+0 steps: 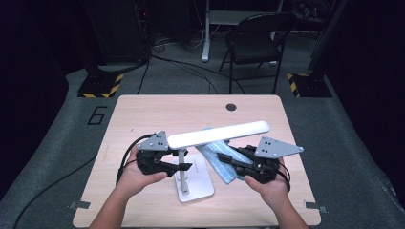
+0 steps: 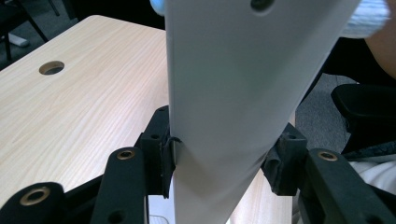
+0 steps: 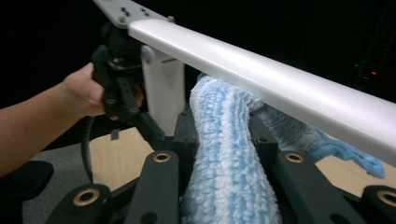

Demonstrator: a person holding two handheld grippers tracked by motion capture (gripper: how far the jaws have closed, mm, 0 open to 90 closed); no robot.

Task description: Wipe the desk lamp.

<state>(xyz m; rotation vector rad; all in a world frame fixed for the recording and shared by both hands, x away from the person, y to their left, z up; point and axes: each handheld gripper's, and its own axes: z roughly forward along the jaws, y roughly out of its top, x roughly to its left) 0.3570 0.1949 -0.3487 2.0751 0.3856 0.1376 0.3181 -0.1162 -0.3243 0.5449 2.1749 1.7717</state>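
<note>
A white desk lamp stands on the wooden table, its flat base near the front edge. Its long head slants above the table. My left gripper is shut on the lamp's upright stem. In the left gripper view both pads press on the stem's sides, with the left gripper around it. My right gripper is shut on a blue fluffy cloth just under the lamp head. In the right gripper view the cloth bulges up between the right gripper's jaws, touching the underside of the head.
A round cable hole sits near the table's far edge. A black folding chair and stands with yellow-black striped feet are on the floor beyond. The person's hand holds the left gripper behind the stem.
</note>
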